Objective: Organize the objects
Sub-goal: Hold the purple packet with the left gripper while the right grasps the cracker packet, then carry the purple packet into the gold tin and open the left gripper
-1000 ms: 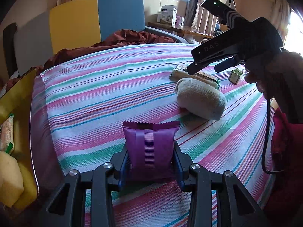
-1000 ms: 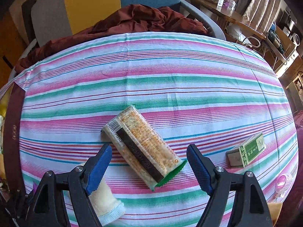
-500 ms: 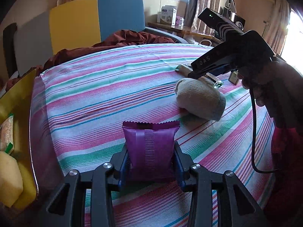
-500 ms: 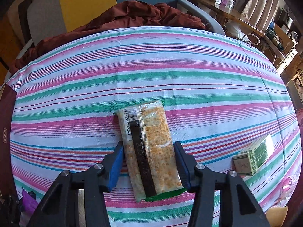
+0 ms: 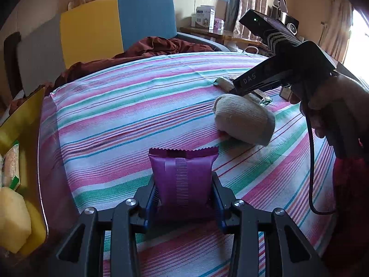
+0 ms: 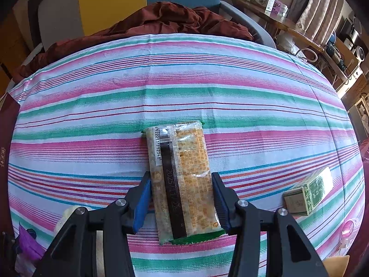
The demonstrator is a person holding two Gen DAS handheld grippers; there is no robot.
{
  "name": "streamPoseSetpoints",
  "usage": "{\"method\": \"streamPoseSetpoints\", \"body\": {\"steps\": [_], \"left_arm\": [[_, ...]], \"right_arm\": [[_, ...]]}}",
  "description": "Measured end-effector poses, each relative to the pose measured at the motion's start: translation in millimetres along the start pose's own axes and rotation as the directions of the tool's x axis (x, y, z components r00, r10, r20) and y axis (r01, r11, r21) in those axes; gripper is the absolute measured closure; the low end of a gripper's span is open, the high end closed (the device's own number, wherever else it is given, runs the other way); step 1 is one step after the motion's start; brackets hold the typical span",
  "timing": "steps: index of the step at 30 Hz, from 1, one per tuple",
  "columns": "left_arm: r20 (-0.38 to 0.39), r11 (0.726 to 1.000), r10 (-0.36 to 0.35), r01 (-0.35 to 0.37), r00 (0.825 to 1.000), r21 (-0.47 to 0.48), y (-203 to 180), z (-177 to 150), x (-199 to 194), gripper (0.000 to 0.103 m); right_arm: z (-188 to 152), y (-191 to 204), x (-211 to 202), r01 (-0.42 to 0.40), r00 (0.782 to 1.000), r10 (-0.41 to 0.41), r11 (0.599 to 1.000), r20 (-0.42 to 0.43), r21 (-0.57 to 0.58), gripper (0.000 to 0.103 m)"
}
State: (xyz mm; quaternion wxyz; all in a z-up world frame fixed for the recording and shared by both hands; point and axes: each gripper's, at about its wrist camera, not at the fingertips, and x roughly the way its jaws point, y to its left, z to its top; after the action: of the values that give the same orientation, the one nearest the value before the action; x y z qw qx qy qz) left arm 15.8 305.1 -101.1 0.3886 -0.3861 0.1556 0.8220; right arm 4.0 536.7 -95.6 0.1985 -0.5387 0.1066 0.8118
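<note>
My left gripper [image 5: 183, 192] is shut on a purple snack packet [image 5: 183, 180], held upright just above the striped tablecloth [image 5: 129, 115]. My right gripper [image 6: 181, 196] is shut on a long clear packet of orange crackers [image 6: 182, 173] that lies lengthwise between the jaws on the cloth. In the left wrist view the right gripper's black body [image 5: 283, 73] hangs over the far right of the table, with the cracker packet's end [image 5: 224, 82] showing under it. A rolled beige sock [image 5: 244, 121] lies between the two grippers.
A small green and tan box [image 6: 307, 192] lies right of the crackers. A yellow container [image 5: 25, 124] at the left table edge holds a cracker packet [image 5: 11, 166] and yellow sponges [image 5: 13, 219]. A brown cloth [image 6: 161, 20] and sofa [image 5: 115, 27] lie behind.
My right gripper went from open around the angled cracker packet to shut on it, and the packet now lies straight between the jaws. My left gripper and purple packet stayed put.
</note>
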Motion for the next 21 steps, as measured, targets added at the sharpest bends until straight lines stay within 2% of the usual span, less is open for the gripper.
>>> {"method": "streamPoseSetpoints", "body": {"steps": [7,14,21], "left_arm": [[-0.015,1.0,0.023,-0.023,1.0,-0.012,-4,5,-10,0.063],[0.078,0.999,0.039,-0.037,0.996,-0.028,0,28,-55,0.063],[0.121,0.994,0.078,-0.067,0.99,-0.089,27,38,-88,0.063]], "right_arm": [[1,8,-1,0.01,1.0,-0.01,1.0,0.013,-0.026,0.053],[-1,12,-4,0.014,1.0,-0.014,0.999,0.024,-0.039,0.053],[-6,15,-7,0.027,0.999,-0.025,0.998,0.039,-0.05,0.054]]}}
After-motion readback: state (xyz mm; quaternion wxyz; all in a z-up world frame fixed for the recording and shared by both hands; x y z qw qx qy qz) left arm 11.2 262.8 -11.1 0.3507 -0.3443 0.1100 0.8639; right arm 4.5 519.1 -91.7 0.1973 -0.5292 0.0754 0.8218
